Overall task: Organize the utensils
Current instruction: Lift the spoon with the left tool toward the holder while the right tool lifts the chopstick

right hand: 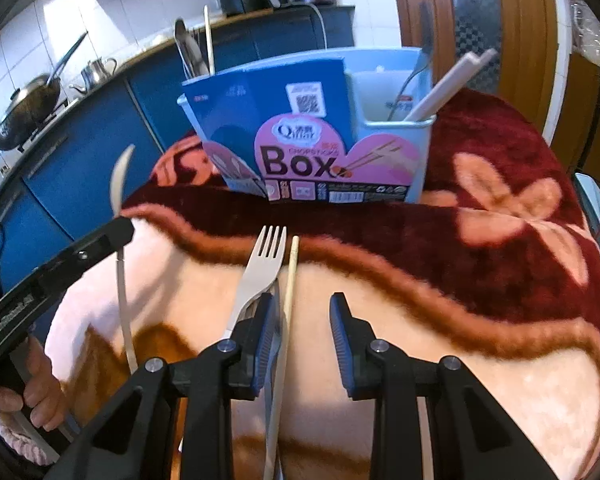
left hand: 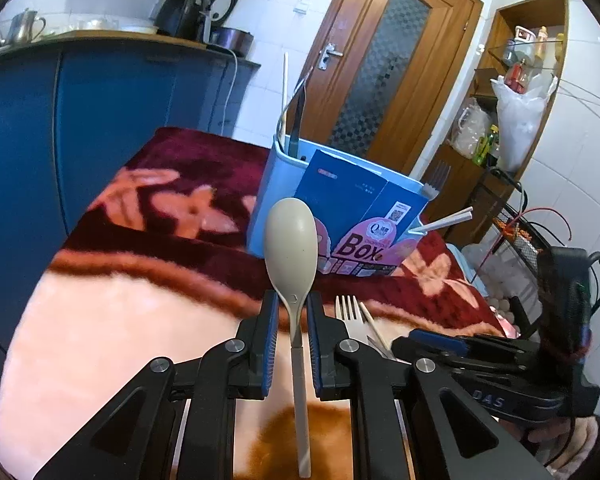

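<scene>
My left gripper (left hand: 293, 308) is shut on the neck of a beige spoon (left hand: 290, 244), held above the blanket with its bowl up and its handle running back between the fingers. The right wrist view shows the same spoon (right hand: 118, 184) edge-on in that gripper (right hand: 120, 230). A pale fork (right hand: 266, 264) and a single chopstick (right hand: 291, 280) lie side by side on the blanket. My right gripper (right hand: 302, 314) hovers open over them, the chopstick just inside its left finger. The light-blue utensil box (right hand: 384, 92) with a "Box" label stands beyond, holding chopsticks and other utensils.
A red and pink flowered blanket (left hand: 120, 320) covers the table. Blue kitchen cabinets (left hand: 100, 120) run along the left, with a wok (right hand: 28, 120) and kettle on the counter. A wooden door (left hand: 384, 64) and cluttered shelves stand behind the box.
</scene>
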Available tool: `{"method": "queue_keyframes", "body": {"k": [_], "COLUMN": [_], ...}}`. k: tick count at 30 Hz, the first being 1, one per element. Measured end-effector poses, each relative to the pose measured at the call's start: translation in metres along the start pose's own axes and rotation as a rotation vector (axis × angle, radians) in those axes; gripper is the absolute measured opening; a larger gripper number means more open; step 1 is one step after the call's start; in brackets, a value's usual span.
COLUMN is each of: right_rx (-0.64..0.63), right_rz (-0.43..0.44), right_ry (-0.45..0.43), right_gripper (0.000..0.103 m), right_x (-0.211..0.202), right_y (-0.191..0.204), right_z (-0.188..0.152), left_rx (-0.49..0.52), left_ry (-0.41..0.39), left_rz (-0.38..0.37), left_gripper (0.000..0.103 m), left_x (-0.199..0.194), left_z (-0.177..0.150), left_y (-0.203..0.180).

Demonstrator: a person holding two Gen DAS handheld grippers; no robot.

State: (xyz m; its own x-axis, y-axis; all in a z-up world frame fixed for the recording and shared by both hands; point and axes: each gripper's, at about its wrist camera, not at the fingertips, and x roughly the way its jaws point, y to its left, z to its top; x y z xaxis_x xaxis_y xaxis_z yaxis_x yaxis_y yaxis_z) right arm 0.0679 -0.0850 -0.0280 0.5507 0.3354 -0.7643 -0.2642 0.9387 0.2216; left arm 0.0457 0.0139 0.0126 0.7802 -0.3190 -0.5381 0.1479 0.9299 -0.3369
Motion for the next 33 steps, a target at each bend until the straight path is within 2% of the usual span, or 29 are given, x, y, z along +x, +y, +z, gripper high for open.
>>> {"method": "queue_keyframes", "body": {"k": [12,20,25,33], "right_rx": [-0.001,-0.011,0.035,0.007], "right_rz": [-0.014,-0.016,0.062,0.069], "right_ry": [0.101,0.126,0.062,-0.195], "right_gripper": [0.022,0.008,0.006,0.006], "right_x": [0.019,0.025,0.011,-0.048], "right_y": [0.000,-0.006,-0.017,-0.013], "right_z": [0.016,0.022,0.017,0.005], "left_rx": [0.007,0.009,0.019,0.036], "left_ry": [-0.036,-0.057,-0.082,-0.134], "left_rz": [-0.025,-0.037,-0.044,-0.049], "left_gripper": [0.014,0.013,0.013,0.011], "left_x": [-0.007,-0.012,-0.018,-0.031], "left_z": [0.002,0.004,0.007,0.015], "left_y": [0.003,-0.001,-0.005,-0.013]}}
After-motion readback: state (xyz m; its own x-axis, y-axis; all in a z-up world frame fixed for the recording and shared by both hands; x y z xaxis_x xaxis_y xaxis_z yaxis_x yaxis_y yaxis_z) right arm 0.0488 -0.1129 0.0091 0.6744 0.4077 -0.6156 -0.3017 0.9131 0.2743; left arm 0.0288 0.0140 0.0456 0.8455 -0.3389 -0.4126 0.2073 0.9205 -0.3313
